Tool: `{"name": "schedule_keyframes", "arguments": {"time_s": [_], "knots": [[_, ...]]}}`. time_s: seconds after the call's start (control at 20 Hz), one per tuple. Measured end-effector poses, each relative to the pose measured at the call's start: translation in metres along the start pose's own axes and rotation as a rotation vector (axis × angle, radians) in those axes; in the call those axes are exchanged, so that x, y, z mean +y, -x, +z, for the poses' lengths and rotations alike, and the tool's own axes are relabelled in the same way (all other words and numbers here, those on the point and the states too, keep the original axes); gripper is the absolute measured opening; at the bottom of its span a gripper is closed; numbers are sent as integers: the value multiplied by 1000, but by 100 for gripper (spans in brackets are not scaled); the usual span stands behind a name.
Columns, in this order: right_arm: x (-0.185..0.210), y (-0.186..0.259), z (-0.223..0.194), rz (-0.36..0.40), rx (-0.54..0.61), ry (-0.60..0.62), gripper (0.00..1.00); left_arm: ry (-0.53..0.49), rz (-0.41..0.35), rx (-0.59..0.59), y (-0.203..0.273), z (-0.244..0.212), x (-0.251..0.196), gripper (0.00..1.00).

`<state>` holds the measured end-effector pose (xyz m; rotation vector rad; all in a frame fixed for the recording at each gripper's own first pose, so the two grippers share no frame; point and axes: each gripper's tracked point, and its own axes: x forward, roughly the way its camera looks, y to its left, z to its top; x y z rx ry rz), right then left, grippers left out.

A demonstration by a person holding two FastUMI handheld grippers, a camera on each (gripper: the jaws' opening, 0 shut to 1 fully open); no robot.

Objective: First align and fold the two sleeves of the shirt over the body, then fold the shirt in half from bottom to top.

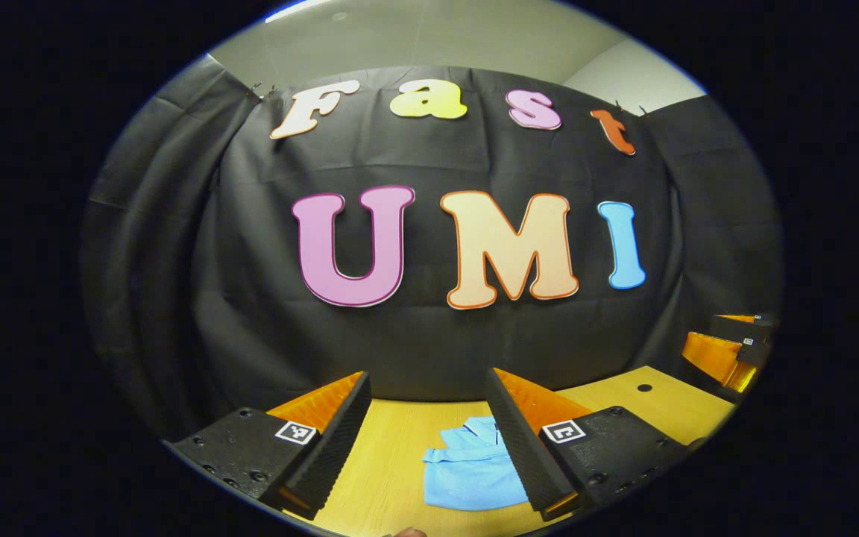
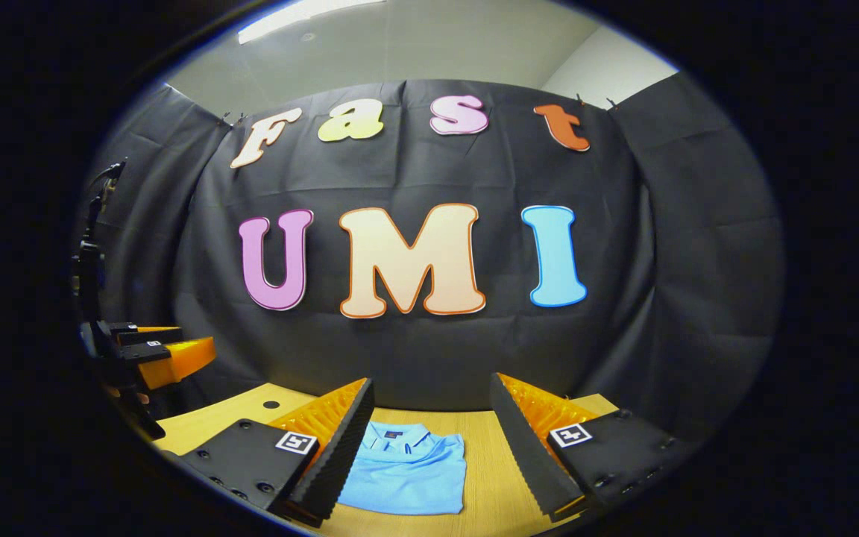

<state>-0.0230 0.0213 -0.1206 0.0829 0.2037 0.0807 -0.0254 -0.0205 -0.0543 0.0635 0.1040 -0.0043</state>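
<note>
There is 1 shirt (image 2: 408, 470), light blue and folded into a compact block, lying on 1 wooden worktop (image 2: 493, 477). The worktop has 1 small round hole (image 1: 644, 388) near its edge. There are 2 tools: the left tool (image 1: 429, 418) and the right tool (image 2: 433, 421), each with 2 fingers spread apart.

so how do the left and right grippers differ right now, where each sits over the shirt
The left gripper hovers with the shirt partly behind its right-hand finger; the right gripper has the shirt partly behind its left-hand finger. In the left gripper view the shirt's collar points to the upper right; in the right gripper view the collar faces the wall squarely. Both grippers are open, hold nothing and are raised above the wooden table.
</note>
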Motion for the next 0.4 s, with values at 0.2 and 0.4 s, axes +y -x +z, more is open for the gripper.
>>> {"name": "schedule_keyframes", "arguments": {"time_s": [0.2, 0.4], "knots": [[-10, 45, 14, -13, -12, 24, 97, 17, 1, -47, 51, 16, 3, 94], [-1, 73, 21, -5, -19, 15, 94, 21, -1, -63, 80, 20, 4, 93]]}}
